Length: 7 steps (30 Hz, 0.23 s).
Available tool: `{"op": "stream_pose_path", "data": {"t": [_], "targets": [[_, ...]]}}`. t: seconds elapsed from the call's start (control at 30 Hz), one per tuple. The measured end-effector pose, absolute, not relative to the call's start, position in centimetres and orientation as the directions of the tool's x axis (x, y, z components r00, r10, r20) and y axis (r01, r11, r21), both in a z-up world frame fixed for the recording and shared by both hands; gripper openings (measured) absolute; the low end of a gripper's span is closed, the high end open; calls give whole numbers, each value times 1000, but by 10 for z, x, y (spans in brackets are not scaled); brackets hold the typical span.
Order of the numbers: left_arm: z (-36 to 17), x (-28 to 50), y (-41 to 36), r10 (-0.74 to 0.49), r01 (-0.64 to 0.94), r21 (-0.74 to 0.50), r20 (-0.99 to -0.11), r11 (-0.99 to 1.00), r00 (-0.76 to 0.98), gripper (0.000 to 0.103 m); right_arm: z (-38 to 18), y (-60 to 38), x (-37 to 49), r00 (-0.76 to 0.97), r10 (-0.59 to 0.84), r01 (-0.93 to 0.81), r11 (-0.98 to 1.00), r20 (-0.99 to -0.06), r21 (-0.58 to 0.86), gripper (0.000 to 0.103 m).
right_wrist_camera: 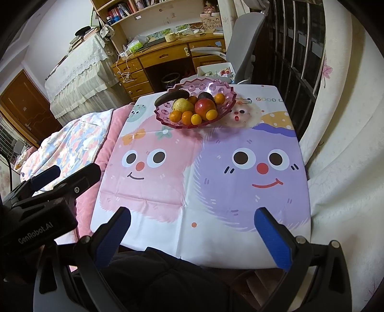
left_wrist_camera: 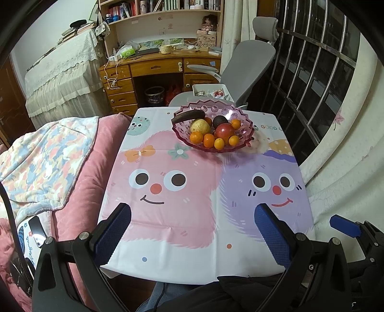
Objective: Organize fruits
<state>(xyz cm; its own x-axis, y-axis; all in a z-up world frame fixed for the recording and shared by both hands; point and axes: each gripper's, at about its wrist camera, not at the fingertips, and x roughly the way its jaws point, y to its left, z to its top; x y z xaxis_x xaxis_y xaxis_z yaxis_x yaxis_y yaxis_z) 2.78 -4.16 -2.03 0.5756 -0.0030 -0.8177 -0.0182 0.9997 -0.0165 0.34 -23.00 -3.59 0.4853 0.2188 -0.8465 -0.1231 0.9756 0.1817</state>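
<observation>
Avocado [left_wrist_camera: 220,120] partly hidden behind red apple [left_wrist_camera: 224,131]; tablecloth lettering [left_wrist_camera: 271,127] cut off at table edge, reading only "GOOD".

A pink glass bowl [left_wrist_camera: 242,115] at the table's far end holds small oranges [left_wrist_camera: 208,140], a red apple [left_wrist_camera: 224,130], a pear [left_wrist_camera: 200,126], an avocado [left_wrist_camera: 219,120] and a dark banana [left_wrist_camera: 188,115].

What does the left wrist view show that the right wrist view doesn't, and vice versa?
Only the left wrist view shows the office chair's headrest and the right gripper at its right edge, with just one blue finger visible. Only the right wrist view shows the brown door and the left gripper at its left edge. Both show the pink bowl holding the fruits, including a red apple and a pear, at the far end of the cartoon tablecloth. Each view's own gripper is open and empty.
</observation>
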Motion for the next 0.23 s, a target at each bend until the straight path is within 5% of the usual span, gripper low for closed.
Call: {"op": "stream_pose_path", "data": {"t": [0.23], "targets": [[-21, 28, -41, -3, -18, -16, -818, 1000, 576, 102, -36, -230, 4, 484, 219, -122, 976, -847, 183, 103]]}}
